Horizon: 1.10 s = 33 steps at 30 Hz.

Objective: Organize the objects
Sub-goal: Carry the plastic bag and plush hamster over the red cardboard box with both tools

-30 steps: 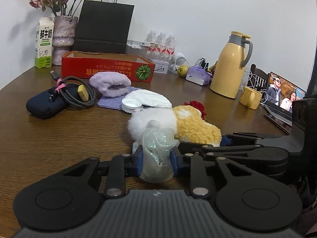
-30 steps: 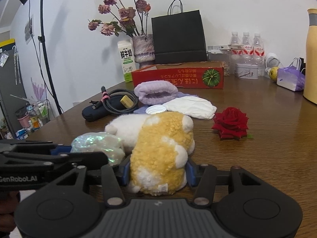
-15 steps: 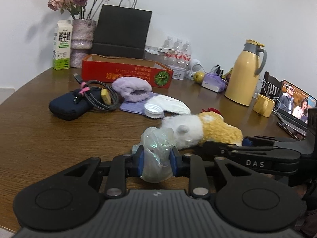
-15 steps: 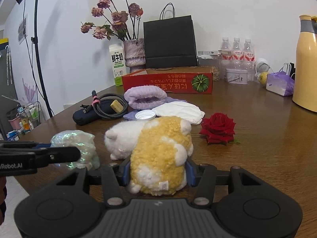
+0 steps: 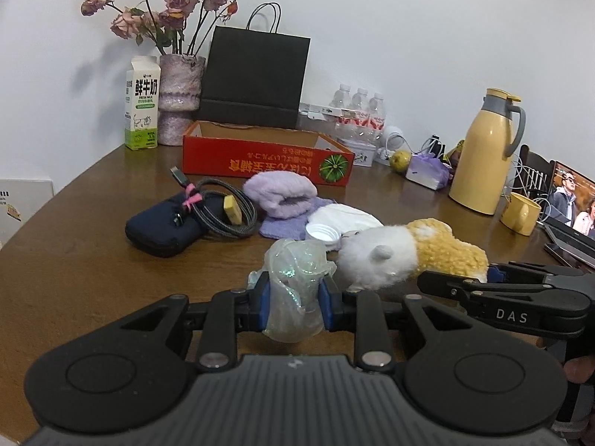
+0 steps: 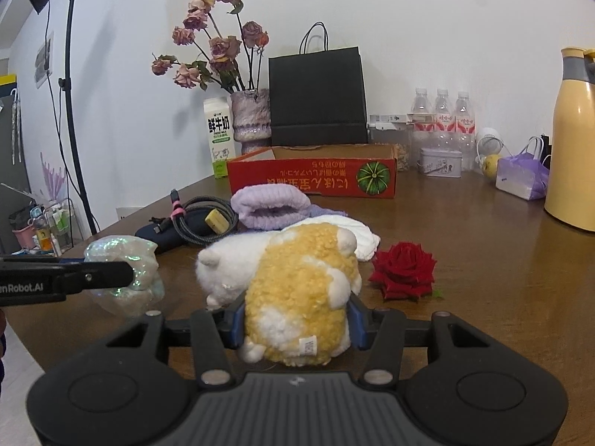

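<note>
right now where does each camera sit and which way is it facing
Left wrist view: on the left gripper, looking across the brown wooden table toward the red cardboard box; its blue pads pinch a crumpled iridescent plastic bag, and the right gripper enters from the right.
Right wrist view: on the right gripper, facing the same box; its pads clamp a yellow-and-white plush toy, and the left gripper's finger enters from the left.
Shared: bag, toy, box, black paper bag.

The left tongs (image 5: 293, 299) grip a crumpled iridescent wrapper (image 5: 295, 282) between their blue pads, held clear of the table (image 5: 74, 260). The right tongs (image 6: 296, 323) pinch a plush hamster (image 6: 297, 297) (rear end nearest the camera), just beside the left.
</note>
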Tool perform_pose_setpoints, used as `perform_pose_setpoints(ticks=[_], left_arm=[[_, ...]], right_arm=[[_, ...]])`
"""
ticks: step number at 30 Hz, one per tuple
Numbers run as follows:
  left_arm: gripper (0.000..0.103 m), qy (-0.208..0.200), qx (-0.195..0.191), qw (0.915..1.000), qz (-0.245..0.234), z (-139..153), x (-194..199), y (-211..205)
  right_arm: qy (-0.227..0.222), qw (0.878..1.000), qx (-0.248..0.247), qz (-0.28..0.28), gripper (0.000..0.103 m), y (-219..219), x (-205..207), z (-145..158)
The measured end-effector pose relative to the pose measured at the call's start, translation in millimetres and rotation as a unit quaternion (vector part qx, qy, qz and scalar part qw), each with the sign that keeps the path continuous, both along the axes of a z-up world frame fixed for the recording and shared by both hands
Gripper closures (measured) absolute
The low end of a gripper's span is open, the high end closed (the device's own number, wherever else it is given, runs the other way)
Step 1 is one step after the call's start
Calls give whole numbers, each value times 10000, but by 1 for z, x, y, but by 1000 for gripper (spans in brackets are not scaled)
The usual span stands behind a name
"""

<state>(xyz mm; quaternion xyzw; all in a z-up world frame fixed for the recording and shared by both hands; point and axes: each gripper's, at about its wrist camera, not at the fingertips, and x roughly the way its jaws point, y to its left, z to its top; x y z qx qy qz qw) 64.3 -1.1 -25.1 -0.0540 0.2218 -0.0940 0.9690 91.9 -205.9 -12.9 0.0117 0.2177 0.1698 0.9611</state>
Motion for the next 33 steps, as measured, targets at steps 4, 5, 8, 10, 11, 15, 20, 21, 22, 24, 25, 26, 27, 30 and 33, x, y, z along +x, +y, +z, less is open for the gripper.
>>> perform_pose_setpoints(ticks=[4,5,8,10,11,15,20,21,22,24,25,26,27,30,33], left_arm=[[77,8,20,10000,51,4,8,1],[77,7,32,10000,56,5,10,1],[77,-9,72,9999,80,9,16,2],[76,-42,90,9999,102,13,20,2],[76,-61,99,9999,111,15,22,2],[77,-106,138,9997,150,20,32,3],[76,-164,184,9996,169,28,45,3],[76,-184,187,9995,175,29,47,3],[76,-214,188,9994,178,31,50,3],[76,-240,199,9993,187,35,55,3],[76,-243,195,9993,194,37,58,3],[76,-248,189,9993,195,38,60,3],[76,-260,188,9993,194,40,63,3],[76,-289,190,9992,194,45,70,4],[76,-283,186,9992,214,49,79,6]], right_arm=[[-41,10000,6,15,53,2,5,5],[-56,10000,7,17,53,2,7,6],[-100,9999,11,19,53,3,12,10],[-133,9999,20,24,53,4,16,12],[-150,9999,24,28,53,4,17,14],[-213,9998,35,49,53,6,26,20],[-268,9996,43,69,53,9,38,27],[-276,9996,46,71,53,10,40,28],[-293,9995,48,76,53,11,45,30],[-299,9995,50,77,53,12,48,31],[-306,9995,50,80,53,13,51,33],[-311,9995,48,86,53,14,54,34],[-317,9994,46,89,53,15,57,36],[-340,9994,33,106,53,17,65,41],[-341,9993,27,113,53,19,75,45]])
